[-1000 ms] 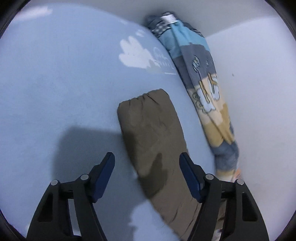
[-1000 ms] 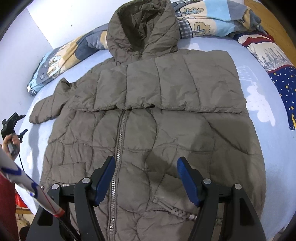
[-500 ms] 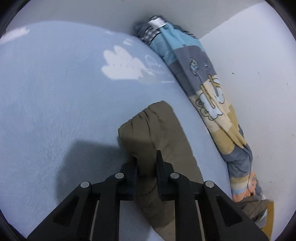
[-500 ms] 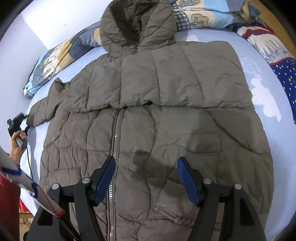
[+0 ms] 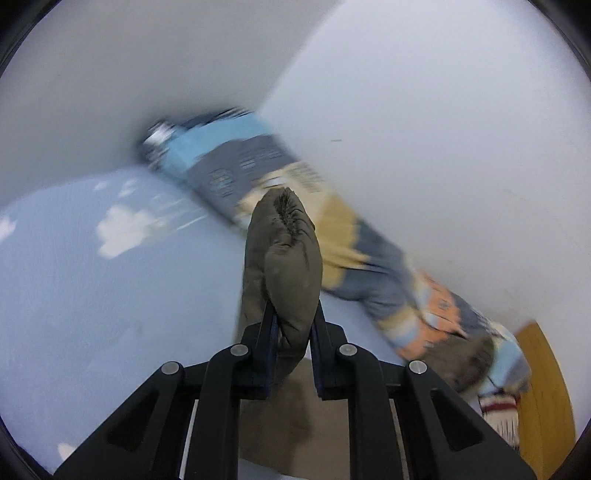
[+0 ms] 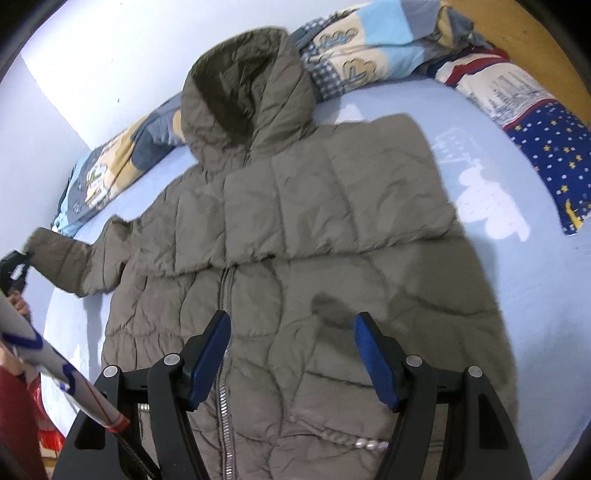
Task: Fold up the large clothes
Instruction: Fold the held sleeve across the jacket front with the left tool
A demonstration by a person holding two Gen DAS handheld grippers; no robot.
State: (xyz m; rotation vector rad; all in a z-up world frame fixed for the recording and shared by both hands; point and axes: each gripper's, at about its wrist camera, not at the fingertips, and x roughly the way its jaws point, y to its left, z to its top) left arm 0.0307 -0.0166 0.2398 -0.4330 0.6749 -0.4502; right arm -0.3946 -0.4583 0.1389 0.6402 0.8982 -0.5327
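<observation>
A large olive-brown hooded puffer jacket (image 6: 314,251) lies front up on the light blue bed sheet (image 6: 535,302), zipper closed, hood toward the wall. Its right side looks folded in. My left gripper (image 5: 291,325) is shut on the jacket's sleeve cuff (image 5: 286,251) and holds it lifted off the bed. That sleeve (image 6: 70,258) shows stretched out at the far left of the right wrist view, with the left gripper (image 6: 14,266) at its end. My right gripper (image 6: 291,354) is open and empty, hovering above the jacket's lower front beside the zipper (image 6: 223,302).
A rolled patchwork quilt (image 5: 332,229) lies along the wall behind the jacket (image 6: 118,162). A navy starred blanket (image 6: 546,147) lies at the right. A wooden headboard (image 6: 524,33) stands beyond it. White walls close the far side and left corner.
My left gripper closed on the sleeve cuff and has lifted it off the bed, swinging fast. My right gripper moved lower and closer over the jacket's front, still open.
</observation>
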